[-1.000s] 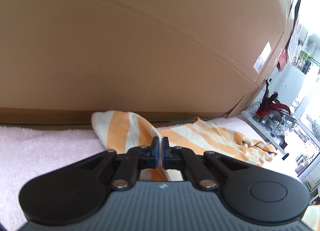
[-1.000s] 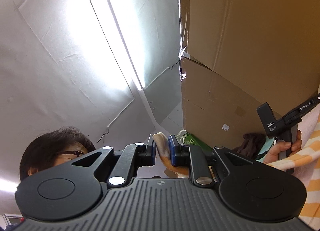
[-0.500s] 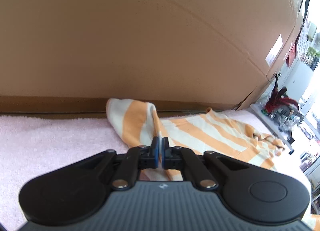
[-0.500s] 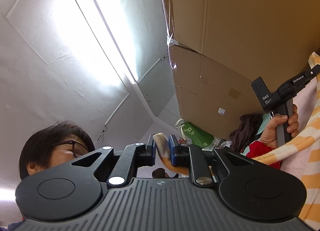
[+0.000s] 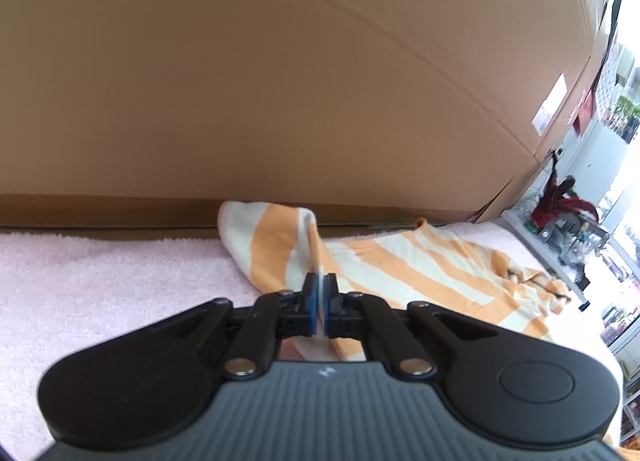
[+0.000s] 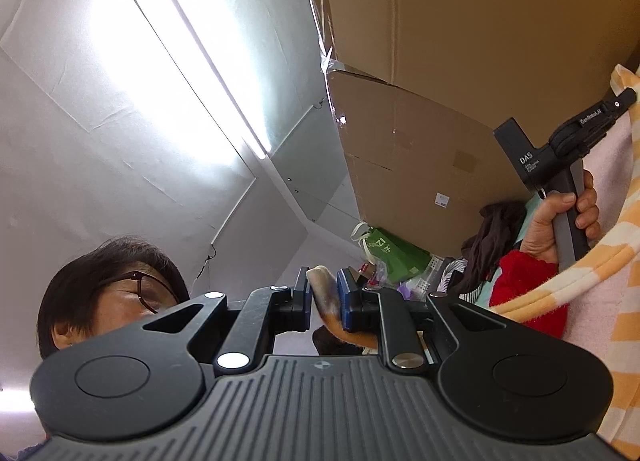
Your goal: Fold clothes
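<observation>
Two grippers each pinched a part of one orange-and-cream striped garment (image 5: 404, 273).

Most of the garment lay spread on the pink towel (image 5: 100, 281) before the cardboard box (image 5: 280, 81), with one fold rising straight into the left gripper (image 5: 319, 293); its blue pads were pressed together on that thin fold. The right gripper (image 6: 323, 293) pointed upward toward the ceiling light (image 6: 192, 61), its jaws slightly apart and clamped on a bunched edge of the same cloth, which trailed off to the lower right. A hand (image 6: 560, 221) with a red sleeve (image 6: 524, 281) gripped the left gripper's handle.
</observation>
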The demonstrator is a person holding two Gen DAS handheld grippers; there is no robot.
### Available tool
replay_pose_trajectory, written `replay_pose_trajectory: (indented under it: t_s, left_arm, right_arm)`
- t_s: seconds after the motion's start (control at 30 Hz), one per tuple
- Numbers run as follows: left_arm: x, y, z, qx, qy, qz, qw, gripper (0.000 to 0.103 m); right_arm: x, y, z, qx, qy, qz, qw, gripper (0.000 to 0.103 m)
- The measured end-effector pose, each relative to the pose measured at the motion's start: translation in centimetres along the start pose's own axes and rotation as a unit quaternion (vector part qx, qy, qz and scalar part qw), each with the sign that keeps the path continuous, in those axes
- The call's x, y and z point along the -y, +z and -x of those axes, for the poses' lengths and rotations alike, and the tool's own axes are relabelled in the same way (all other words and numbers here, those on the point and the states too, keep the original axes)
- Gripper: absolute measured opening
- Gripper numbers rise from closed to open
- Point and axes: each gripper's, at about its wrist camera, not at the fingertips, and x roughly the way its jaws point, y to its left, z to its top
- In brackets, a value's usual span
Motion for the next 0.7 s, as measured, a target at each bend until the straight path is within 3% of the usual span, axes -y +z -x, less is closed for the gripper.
replay_pose_trajectory:
  t_s: [0.37, 0.7]
  left_arm:
    - [0.0, -0.1, -0.3, -0.003, 0.016, -0.007, 0.9998, 0.000]
    - [0.3, -0.3, -0.5, -0.006, 0.028, -0.022, 0.9994, 0.000]
  right_arm:
    - [0.8, -1.5, 0.1, -0.012, -0.025, -0.035, 0.999, 0.017]
    - [2.3, -3.7, 0.5, -0.038, -0.088, -0.055, 0.994, 0.017]
